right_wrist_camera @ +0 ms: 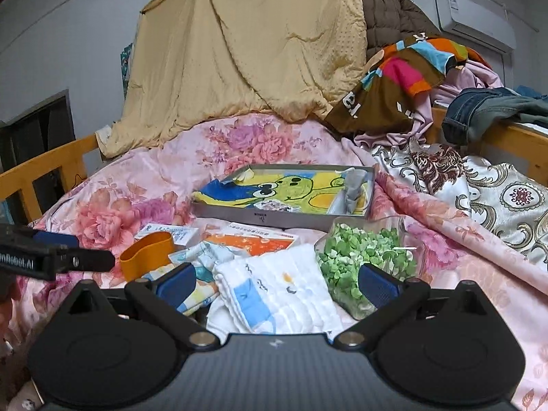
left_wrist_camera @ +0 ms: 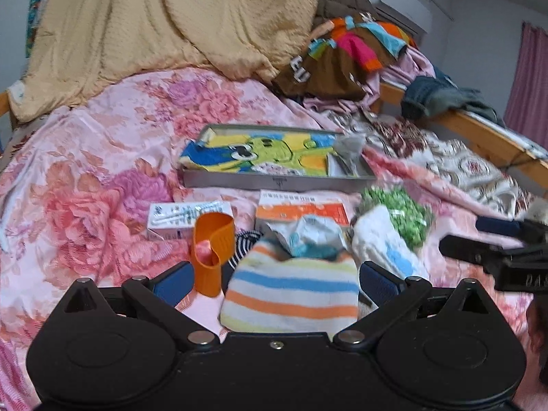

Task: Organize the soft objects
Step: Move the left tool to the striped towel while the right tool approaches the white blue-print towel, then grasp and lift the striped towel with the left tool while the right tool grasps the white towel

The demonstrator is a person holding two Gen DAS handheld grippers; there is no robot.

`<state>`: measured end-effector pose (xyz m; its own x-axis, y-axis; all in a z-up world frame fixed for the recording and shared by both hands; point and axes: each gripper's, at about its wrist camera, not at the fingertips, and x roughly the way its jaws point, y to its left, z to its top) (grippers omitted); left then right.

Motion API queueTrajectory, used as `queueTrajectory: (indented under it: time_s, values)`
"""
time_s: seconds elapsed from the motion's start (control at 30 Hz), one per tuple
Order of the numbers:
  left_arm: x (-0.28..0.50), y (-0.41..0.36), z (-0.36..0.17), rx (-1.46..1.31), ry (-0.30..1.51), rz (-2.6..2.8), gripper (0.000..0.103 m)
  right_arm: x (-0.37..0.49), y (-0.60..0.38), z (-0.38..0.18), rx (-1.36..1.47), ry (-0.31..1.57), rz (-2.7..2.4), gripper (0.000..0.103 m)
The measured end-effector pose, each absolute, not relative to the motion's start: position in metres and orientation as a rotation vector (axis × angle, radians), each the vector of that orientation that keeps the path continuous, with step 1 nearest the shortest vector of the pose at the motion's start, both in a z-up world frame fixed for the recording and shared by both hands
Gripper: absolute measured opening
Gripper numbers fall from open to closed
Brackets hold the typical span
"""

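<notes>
Striped terry, blue, orange and pale green, fills the space ahead of my left gripper (left_wrist_camera: 275, 279): a small striped cloth (left_wrist_camera: 291, 294) lies on the flowered bedspread (left_wrist_camera: 85, 178) between the two blue pads, which stand wide apart and, as far as I can judge, touch nothing. My right gripper (right_wrist_camera: 277, 282) is spread open too, over a white cloth (right_wrist_camera: 277, 291) with blue patches. Behind both sits the grey tray (left_wrist_camera: 274, 182), already lined with a frog-print towel (left_wrist_camera: 274, 154).

My worries from here: the orange cup (left_wrist_camera: 212, 250) stands just beside my left pad, so a careless closing could pinch or tip it. The striped cloth overlaps a crumpled paper (left_wrist_camera: 308, 236), which might ride along if I grab deep. On the right, the clear container of green bits (right_wrist_camera: 363, 257) sits against my right pad; a nudge could spill it across the bed. Both cloths are limp, so a shallow pinch would likely slip or drag the fold open.

Writing is scarce. The left gripper's body, seen from the right camera, reads something like "nRobot.AI". The white box (left_wrist_camera: 185, 219) and orange box (left_wrist_camera: 304, 210) carry print too blurred to read, and the brown garment (right_wrist_camera: 373, 102) shows partial white letters.
</notes>
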<state>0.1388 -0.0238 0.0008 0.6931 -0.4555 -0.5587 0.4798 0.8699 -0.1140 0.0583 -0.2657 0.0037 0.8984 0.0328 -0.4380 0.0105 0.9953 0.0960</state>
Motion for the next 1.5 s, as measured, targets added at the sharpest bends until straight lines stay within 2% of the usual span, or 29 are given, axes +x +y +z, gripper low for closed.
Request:
queueTrajectory:
  time_s: [0.47,0.7,0.87,1.17,1.23,1.37,1.5]
  values:
    - [0.175,-0.043,-0.039,0.101,0.692,-0.669,0.101,0.108,-0.274,-0.025,0.15,0.598,0.024,0.103]
    - [0.192,-0.04,-0.056,0.029,0.745,-0.707,0.094,0.123,-0.271,-0.038,0.124,0.646,0.023,0.102]
    - [0.2,-0.037,-0.066,-0.03,0.778,-0.728,0.086,0.131,-0.27,-0.045,0.13,0.675,0.035,0.093]
    - [0.202,-0.038,-0.066,-0.07,0.81,-0.751,0.058,0.136,-0.272,-0.049,0.168,0.707,0.06,0.074]
    - [0.203,-0.036,-0.066,-0.095,0.82,-0.739,0.047,0.136,-0.272,-0.049,0.17,0.709,0.058,0.066]
    - [0.205,-0.03,-0.066,-0.154,0.842,-0.704,0.036,0.136,-0.276,-0.049,0.182,0.712,0.047,0.052]
    - [0.202,-0.028,-0.061,-0.165,0.844,-0.683,0.016,0.135,-0.279,-0.048,0.206,0.704,0.046,0.037]
